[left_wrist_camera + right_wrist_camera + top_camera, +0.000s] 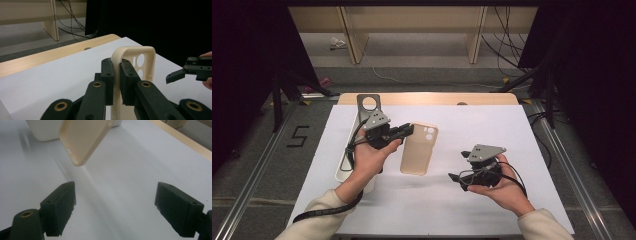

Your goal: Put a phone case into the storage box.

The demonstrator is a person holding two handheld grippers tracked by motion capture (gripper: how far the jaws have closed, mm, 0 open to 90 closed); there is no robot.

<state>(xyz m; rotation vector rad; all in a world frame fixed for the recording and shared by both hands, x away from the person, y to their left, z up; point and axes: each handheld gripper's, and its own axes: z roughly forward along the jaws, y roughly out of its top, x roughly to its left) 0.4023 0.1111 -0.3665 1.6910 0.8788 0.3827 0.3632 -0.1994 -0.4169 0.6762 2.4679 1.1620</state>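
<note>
A beige phone case (418,148) with camera cut-outs hangs above the white table cover, held by its upper left edge. My left gripper (404,131) is shut on that edge; in the left gripper view the case rim (132,53) stands pinched between the two black pads (108,75). My right gripper (455,178) sits lower right of the case, apart from it, jaws wide open. In the right gripper view the case's lower corner (82,140) floats ahead of the open gripper (115,210), with nothing between its pads.
A white tray (346,167) lies along the left side under my left forearm. A grey bracket with a round hole (368,105) stands at the table's back left. The wooden table edge (427,98) runs along the far side. Cables trail on the floor behind.
</note>
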